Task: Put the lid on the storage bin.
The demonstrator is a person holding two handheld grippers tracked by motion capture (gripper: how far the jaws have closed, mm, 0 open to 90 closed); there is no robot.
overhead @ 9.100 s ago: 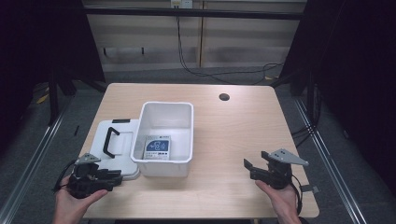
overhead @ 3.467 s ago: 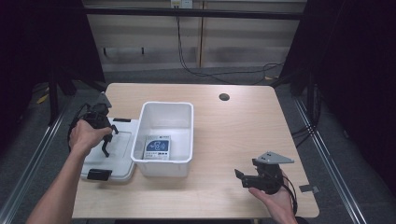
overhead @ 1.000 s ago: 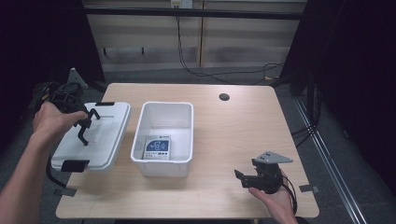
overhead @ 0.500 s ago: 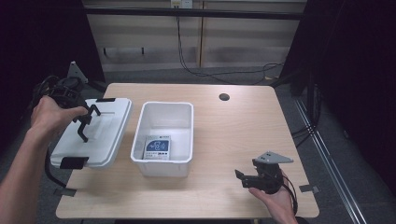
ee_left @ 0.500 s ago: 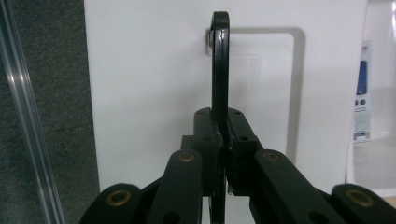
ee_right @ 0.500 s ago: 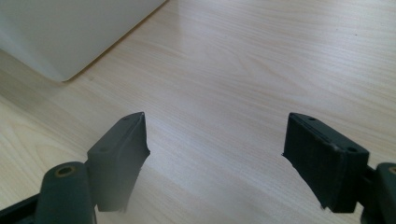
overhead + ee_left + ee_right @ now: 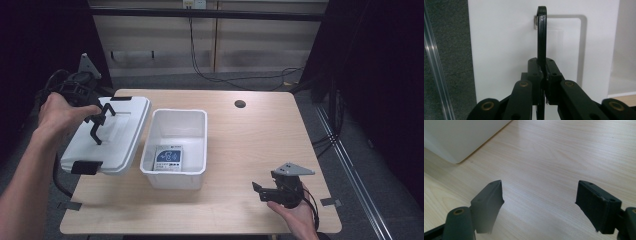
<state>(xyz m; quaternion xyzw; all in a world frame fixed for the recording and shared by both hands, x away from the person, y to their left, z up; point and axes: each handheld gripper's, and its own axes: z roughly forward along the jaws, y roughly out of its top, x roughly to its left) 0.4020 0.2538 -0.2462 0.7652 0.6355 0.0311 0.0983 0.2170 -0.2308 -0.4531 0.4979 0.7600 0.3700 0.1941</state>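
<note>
A white lid (image 7: 107, 137) hangs tilted in the air at the table's left, by its black handle (image 7: 98, 122). My left gripper (image 7: 92, 111) is shut on that handle; in the left gripper view the jaws pinch the thin black handle (image 7: 541, 37) against the white lid (image 7: 504, 42). A white open box (image 7: 197, 117) stands at the table's middle with a blue-and-white packet (image 7: 168, 156) on its floor. My right gripper (image 7: 262, 191) rests near the front right of the table, open, with bare wood between its fingers (image 7: 487, 200).
The wooden table (image 7: 250, 145) has a round cable hole (image 7: 240, 104) at the back right. A corner of the white box (image 7: 456, 137) lies ahead of the right gripper. Bits of tape (image 7: 330, 202) mark the table's front corners. Dark floor lies left of the table.
The left hand has lifted the lid a little higher and carried it slightly toward the box. The right hand and its gripper have stayed in place.
</note>
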